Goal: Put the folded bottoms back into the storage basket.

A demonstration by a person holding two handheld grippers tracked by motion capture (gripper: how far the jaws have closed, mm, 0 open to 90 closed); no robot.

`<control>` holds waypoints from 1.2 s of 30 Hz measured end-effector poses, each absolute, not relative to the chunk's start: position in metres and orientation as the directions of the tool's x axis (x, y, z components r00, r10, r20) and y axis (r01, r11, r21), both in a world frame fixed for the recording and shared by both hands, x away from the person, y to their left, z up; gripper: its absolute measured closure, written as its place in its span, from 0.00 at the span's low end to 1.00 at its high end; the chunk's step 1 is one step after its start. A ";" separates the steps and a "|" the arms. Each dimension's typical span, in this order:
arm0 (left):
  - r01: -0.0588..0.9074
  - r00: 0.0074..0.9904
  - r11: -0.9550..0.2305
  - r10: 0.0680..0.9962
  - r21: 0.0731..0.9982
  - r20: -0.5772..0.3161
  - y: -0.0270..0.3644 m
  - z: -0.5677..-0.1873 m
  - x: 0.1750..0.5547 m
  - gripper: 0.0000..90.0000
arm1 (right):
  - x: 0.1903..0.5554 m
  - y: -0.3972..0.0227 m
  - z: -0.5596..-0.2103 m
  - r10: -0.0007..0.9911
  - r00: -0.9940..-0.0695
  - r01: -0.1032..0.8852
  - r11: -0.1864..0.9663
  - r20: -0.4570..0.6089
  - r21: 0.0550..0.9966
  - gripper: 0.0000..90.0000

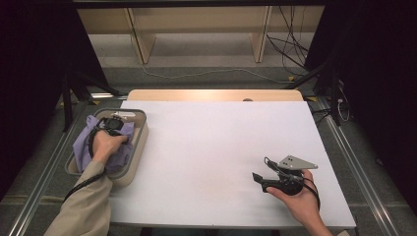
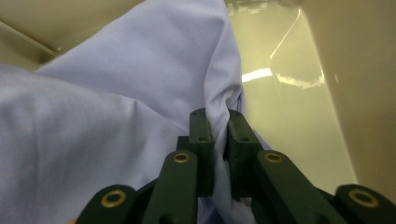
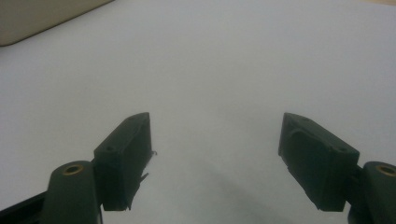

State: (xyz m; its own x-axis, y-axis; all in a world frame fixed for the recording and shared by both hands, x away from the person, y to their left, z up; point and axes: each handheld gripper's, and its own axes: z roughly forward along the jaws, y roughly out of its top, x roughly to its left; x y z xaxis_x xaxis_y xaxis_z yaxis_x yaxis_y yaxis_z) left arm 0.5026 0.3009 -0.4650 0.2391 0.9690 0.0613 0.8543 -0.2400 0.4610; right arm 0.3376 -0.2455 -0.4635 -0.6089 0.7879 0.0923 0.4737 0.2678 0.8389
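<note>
A lavender cloth (image 1: pixel 81 142) lies bunched inside a beige tub (image 1: pixel 139 138) at the table's left edge. My left gripper (image 1: pixel 114 124) reaches down into the tub. In the left gripper view its jaws are pinched on a fold of the cloth (image 2: pixel 116 107), with the fabric squeezed between the pads; my left gripper (image 2: pixel 219 122) is shut on it. Over the white table (image 1: pixel 206 142), my right gripper (image 1: pixel 256 178) is held low at the front right, pointing left. Its jaws stand wide apart with nothing between them, and my right gripper (image 3: pixel 215 135) faces bare tabletop.
The tub's glossy inner wall (image 2: pixel 299 116) rises to the right of the pinched fold. A corner of the tub (image 3: pixel 42 18) shows far off in the right gripper view. Beyond the table's far edge are wooden legs (image 1: pixel 142 39) and loose cables (image 1: pixel 290 49) on the floor.
</note>
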 end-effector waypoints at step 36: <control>0.808 0.361 -0.267 0.929 0.525 -0.084 0.287 -0.464 0.497 0.93 | 0.337 -0.246 -0.462 0.788 -0.609 0.473 0.270 0.090 0.839 0.30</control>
